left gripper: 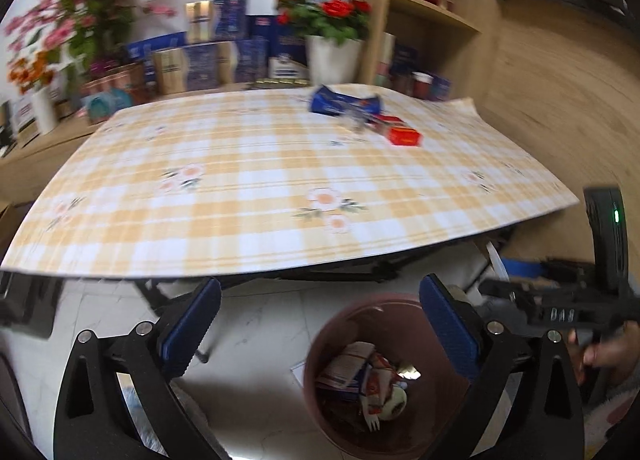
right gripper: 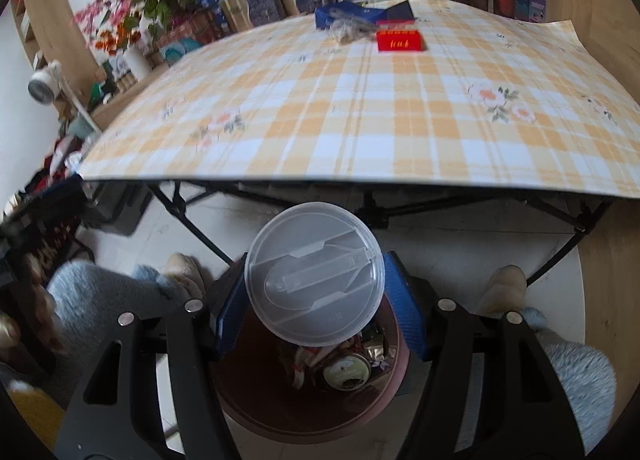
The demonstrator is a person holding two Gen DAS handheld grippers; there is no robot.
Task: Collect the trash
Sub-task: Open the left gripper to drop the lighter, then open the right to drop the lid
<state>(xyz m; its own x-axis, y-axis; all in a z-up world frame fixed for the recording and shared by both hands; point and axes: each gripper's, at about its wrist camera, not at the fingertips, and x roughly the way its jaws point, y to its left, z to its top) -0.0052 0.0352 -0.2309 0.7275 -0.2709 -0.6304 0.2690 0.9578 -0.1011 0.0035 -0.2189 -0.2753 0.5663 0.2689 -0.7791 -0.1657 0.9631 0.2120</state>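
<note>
Lid (right gripper: 315, 274) of clear plastic, round and ribbed, sits clamped by its edges in my right gripper (right gripper: 316, 308) above the brown bin (right gripper: 256, 412) (already holding wrappers and a tin). I judge it light, stiff and slippery, best pinched across the rim. My left gripper (left gripper: 320, 328) hangs spread wide, empty. Blue wrapper (left gripper: 344, 100) and red box (left gripper: 405, 136) wait on the table (left gripper: 240, 180).

Most of the tabletop (left gripper: 248, 180) lay bare, open to a reaching claw; only wrappers (left gripper: 346, 102) and a red box (left gripper: 406, 136) crowded its far edge. Below, the bin (left gripper: 320, 380) stood open-mouthed, partly filled.
</note>
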